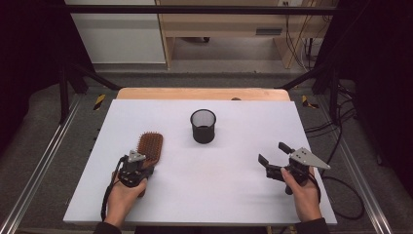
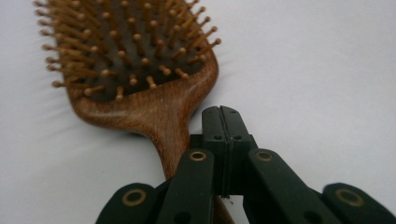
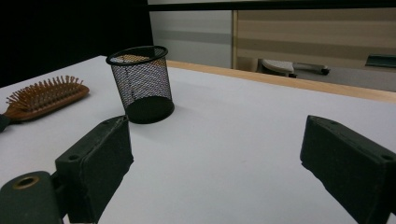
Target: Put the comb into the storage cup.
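The left gripper (image 2: 219, 140) has its jaws pressed flat together, nothing between them, lying just beside and partly over the neck of the brown wooden paddle hairbrush (image 2: 135, 70), bristles up on the white table (image 1: 234, 185). Shut like this, they could only shove the handle sideways rather than take it; they look to need opening first. The right gripper (image 1: 275, 153) is spread wide and empty, well apart from the brush. Beyond both stands the black wire-mesh cup (image 1: 203, 126), light enough, I judge, to tip if bumped.
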A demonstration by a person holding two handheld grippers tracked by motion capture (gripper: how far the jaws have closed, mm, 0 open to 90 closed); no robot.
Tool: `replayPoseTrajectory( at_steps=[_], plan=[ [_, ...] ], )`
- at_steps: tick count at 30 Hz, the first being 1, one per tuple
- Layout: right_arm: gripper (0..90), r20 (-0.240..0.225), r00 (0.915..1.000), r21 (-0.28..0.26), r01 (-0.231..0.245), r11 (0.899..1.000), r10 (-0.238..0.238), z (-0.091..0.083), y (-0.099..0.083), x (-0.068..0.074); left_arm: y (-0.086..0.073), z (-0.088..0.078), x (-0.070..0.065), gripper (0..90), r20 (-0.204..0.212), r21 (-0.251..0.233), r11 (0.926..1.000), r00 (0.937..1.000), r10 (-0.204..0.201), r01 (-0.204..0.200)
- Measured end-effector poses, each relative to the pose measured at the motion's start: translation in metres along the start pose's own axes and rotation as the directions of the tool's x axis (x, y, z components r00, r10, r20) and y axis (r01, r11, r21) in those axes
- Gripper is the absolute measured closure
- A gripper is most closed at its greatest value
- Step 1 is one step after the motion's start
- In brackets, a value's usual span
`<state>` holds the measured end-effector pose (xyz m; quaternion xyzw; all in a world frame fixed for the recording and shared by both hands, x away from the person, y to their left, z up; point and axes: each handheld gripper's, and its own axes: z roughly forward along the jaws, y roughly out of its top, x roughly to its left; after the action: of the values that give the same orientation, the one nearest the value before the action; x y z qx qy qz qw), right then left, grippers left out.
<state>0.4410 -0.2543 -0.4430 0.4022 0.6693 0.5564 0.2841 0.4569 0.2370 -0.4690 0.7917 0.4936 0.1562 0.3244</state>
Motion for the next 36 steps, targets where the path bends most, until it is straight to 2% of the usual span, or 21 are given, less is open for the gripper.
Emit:
replayPoseTrajectory(
  at_steps=[5, 11, 15, 27, 34, 36],
  plan=[
    [9.1, -0.002, 1.0000, 0.001, -0.001, 1.000, 0.001, 0.000, 0.000, 0.000, -0.002, -0.007, 0.010, 90.0, -0.014, -0.004, 0.9999, 0.9998, -0.012, 0.012],
    [9.1, -0.003, 1.0000, 0.003, -0.003, 1.000, 0.003, 0.000, 0.000, 0.001, -0.002, -0.009, 0.018, 90.0, -0.022, 0.008, 1.0000, 0.9998, -0.003, 0.003],
    [9.1, -0.005, 1.0000, 0.004, -0.003, 1.000, 0.003, 0.000, 0.000, 0.000, 0.001, -0.009, 0.018, 90.0, -0.028, 0.005, 0.9998, 0.9995, 0.017, -0.017],
    [8.9, -0.012, 0.9999, 0.001, -0.007, 1.000, 0.007, -0.001, 0.000, 0.001, 0.002, -0.012, 0.025, 90.0, -0.021, 0.012, 0.9998, 0.9996, 0.016, -0.016],
    [8.8, -0.016, 0.9998, -0.005, -0.012, 1.000, 0.012, -0.001, 0.000, 0.000, 0.004, -0.014, 0.026, 90.0, -0.028, 0.021, 0.9992, 0.9990, 0.035, -0.034],
    [8.8, -0.017, 0.9998, -0.005, -0.014, 1.000, 0.014, -0.001, 0.000, 0.000, 0.004, -0.015, 0.026, 90.0, -0.033, 0.025, 0.9981, 0.9978, 0.058, -0.057]
  ],
)
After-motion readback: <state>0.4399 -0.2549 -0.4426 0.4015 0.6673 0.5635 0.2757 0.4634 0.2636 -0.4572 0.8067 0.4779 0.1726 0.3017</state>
